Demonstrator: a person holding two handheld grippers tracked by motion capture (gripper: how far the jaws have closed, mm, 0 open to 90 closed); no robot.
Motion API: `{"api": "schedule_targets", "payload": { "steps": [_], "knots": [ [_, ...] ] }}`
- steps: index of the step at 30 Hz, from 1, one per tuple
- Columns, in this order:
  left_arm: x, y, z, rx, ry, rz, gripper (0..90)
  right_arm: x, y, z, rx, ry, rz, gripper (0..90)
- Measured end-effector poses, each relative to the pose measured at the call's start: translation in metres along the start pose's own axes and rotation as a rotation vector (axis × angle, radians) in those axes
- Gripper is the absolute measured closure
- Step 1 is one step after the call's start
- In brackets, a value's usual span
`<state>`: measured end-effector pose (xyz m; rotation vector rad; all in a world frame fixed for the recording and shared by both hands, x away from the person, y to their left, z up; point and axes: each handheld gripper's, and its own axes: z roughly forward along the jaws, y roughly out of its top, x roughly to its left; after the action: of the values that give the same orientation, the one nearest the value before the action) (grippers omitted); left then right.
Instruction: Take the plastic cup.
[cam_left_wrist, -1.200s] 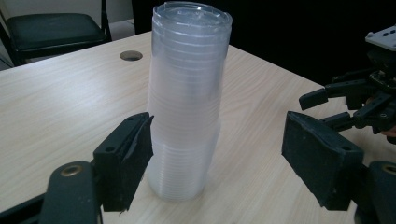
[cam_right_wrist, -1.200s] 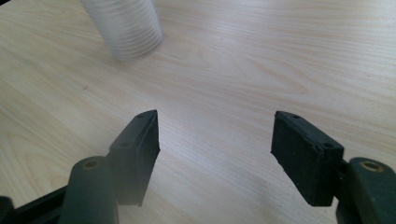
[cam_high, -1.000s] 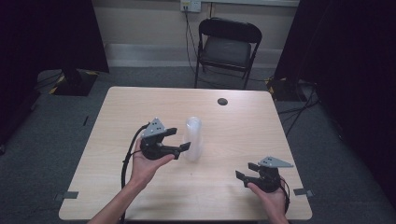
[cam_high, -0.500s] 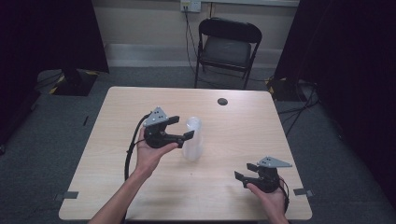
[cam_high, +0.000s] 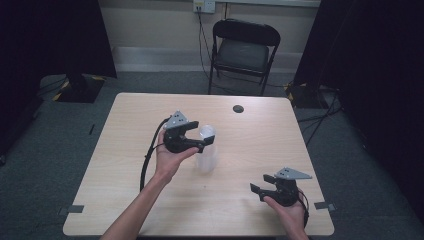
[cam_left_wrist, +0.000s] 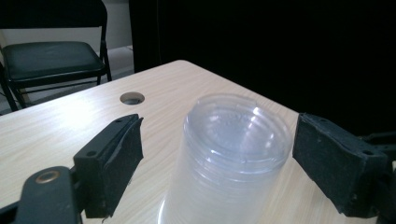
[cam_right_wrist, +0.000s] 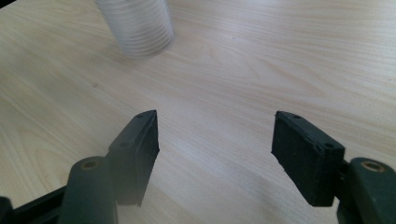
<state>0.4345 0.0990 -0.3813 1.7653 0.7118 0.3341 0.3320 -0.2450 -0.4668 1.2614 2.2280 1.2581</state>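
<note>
Since the earlier frame the left tool (cam_high: 200, 136) moves in toward the top of the stack of clear cups (cam_high: 206, 150), and its jaws have just been opening; they now stand wide, one on each side of the stack's upper end, with a gap showing on both sides and neither pad pressing. The stack stands upside down near the middle of the bench (cam_high: 125, 125), rims on the wood. The right tool (cam_high: 260, 184) rests low near the front right corner, jaws also wide and holding nothing, well apart from the cups. The risk, as I judge it, is that the stack is tall, light and slick: a pad that meets one side first could tip it over, and a squeeze near the top might lift several nested cups rather than one.
</note>
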Motion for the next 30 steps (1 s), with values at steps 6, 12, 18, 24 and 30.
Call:
{"api": "schedule_targets", "payload": {
  "steps": [6, 12, 18, 24, 30],
  "knots": [
    [-0.003, -0.006, 0.012, 0.040, -0.003, 0.031, 15.8, 0.001, 0.001, -0.001, -0.016, 0.000, -0.008, 32.0],
    [-0.003, -0.011, 0.018, 0.072, 0.010, 0.046, 16.3, 0.000, 0.000, 0.000, -0.009, 0.007, -0.003, 32.0],
    [-0.004, -0.017, 0.023, 0.090, 0.019, 0.056, 18.4, 0.000, 0.000, 0.000, -0.010, 0.009, -0.004, 32.0],
    [-0.004, -0.023, 0.028, 0.110, 0.036, 0.055, 20.3, 0.001, 0.000, 0.001, -0.011, 0.013, -0.009, 32.0],
    [-0.003, -0.026, 0.030, 0.124, 0.043, 0.056, 23.9, 0.000, 0.001, 0.000, -0.013, 0.014, -0.008, 32.0]
  ]
}}
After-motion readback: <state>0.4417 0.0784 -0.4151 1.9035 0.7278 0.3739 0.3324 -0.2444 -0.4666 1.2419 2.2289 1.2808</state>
